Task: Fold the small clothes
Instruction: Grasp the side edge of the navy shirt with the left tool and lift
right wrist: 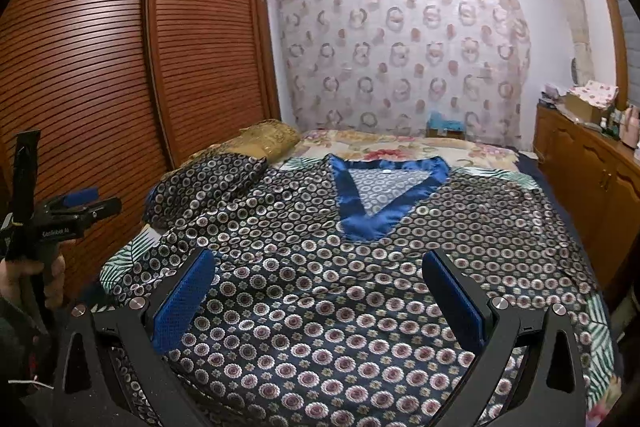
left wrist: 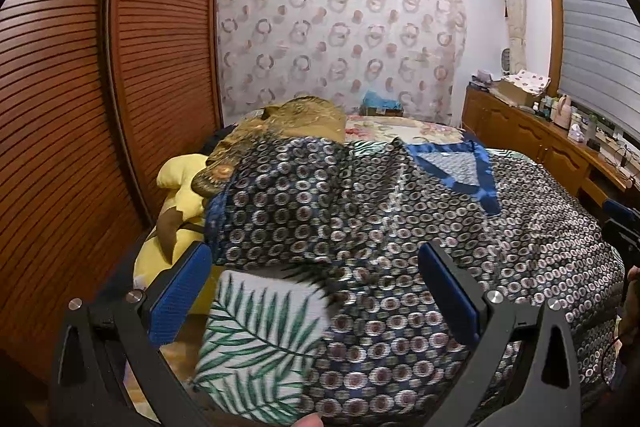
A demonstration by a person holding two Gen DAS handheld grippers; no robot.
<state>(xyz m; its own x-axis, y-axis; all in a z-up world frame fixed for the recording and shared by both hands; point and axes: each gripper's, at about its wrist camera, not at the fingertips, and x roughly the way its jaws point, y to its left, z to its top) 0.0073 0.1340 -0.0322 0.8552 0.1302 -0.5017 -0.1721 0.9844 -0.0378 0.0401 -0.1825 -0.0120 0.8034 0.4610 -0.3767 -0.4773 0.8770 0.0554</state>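
While the patterned top (right wrist: 320, 287) lies spread on the bed (right wrist: 404, 145), both tongs stand wide apart and hold nothing. This garment is of smooth, shiny fabric, dark navy, printed with small rings and rosettes, and it has a V-shaped neck with a glossy blue satin band (right wrist: 386, 187). Its left sleeve (left wrist: 288, 195) is folded over and makes a raised, wrinkled bundle near the yellow plush toy (left wrist: 180, 187). Under the top lies a white sheet with green palm leaves (left wrist: 256, 339), of a more matte, woven look. The left tongs (left wrist: 316, 291) hover over the lower left edge of the top, their 2 blue pads with a fine grid texture; the right tongs (right wrist: 324, 295) hover over the lower middle of the garment. Behind the sleeve rests a golden brown cushion (right wrist: 260, 141). A slatted wooden wardrobe (right wrist: 120, 67) stands beside the bed.
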